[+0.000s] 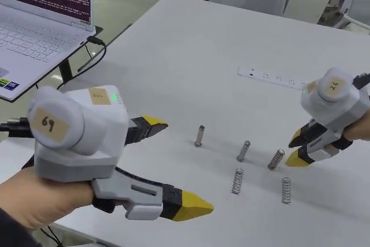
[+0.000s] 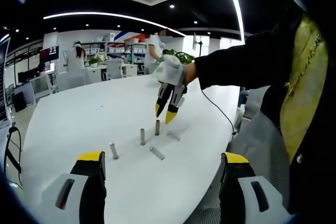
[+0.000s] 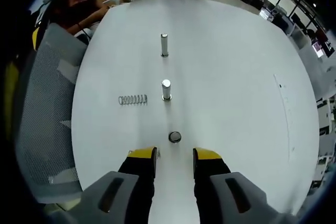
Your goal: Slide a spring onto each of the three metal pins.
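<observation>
The right gripper hangs with its jaws slightly apart and empty, their tips just beside the rightmost short steel pin, which already wears a coil. The middle pin and the left pin stand bare on the white desk. Two loose silver wire springs lie nearer the person. The right spring lies just on the near side of those jaws, its long axis running near-to-far, and the left spring lies beside it. The left gripper, jaws wide apart, is well off to the left, so the right one looks better placed.

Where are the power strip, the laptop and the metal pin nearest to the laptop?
power strip (image 1: 272,78), head view, middle of its top face.
laptop (image 1: 34,39), head view, on its keyboard.
metal pin (image 1: 199,136), head view, middle of its shaft.
</observation>
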Action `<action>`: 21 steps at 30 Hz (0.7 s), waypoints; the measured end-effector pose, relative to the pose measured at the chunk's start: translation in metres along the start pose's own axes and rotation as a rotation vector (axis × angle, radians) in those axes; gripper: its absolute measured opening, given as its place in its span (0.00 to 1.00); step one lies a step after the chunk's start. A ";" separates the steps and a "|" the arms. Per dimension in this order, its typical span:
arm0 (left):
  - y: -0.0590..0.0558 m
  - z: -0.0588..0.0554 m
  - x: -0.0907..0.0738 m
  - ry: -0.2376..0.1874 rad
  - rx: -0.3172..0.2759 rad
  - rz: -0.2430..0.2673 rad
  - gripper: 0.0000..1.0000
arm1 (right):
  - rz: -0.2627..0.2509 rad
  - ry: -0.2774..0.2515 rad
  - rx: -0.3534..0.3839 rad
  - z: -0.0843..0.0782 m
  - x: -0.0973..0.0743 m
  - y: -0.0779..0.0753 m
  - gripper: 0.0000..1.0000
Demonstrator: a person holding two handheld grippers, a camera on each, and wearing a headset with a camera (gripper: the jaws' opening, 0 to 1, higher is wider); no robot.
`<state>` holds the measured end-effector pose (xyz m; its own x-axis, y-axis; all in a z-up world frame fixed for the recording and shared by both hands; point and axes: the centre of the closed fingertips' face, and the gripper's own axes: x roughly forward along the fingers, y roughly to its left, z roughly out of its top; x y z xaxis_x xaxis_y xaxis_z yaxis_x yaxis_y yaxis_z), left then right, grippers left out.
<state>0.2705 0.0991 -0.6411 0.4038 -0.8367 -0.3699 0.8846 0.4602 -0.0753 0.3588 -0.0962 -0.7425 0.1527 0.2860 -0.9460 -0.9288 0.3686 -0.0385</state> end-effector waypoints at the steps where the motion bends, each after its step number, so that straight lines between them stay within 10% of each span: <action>1: -0.001 0.000 0.000 0.002 0.001 -0.002 0.88 | -0.001 0.000 0.000 -0.002 -0.001 0.001 0.26; 21: -0.005 -0.003 0.005 0.017 0.002 -0.013 0.86 | -0.040 -0.053 0.014 -0.011 -0.022 0.019 0.26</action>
<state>0.2673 0.0934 -0.6449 0.3886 -0.8375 -0.3842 0.8902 0.4488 -0.0779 0.3339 -0.1047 -0.7259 0.2078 0.3169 -0.9254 -0.9168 0.3930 -0.0713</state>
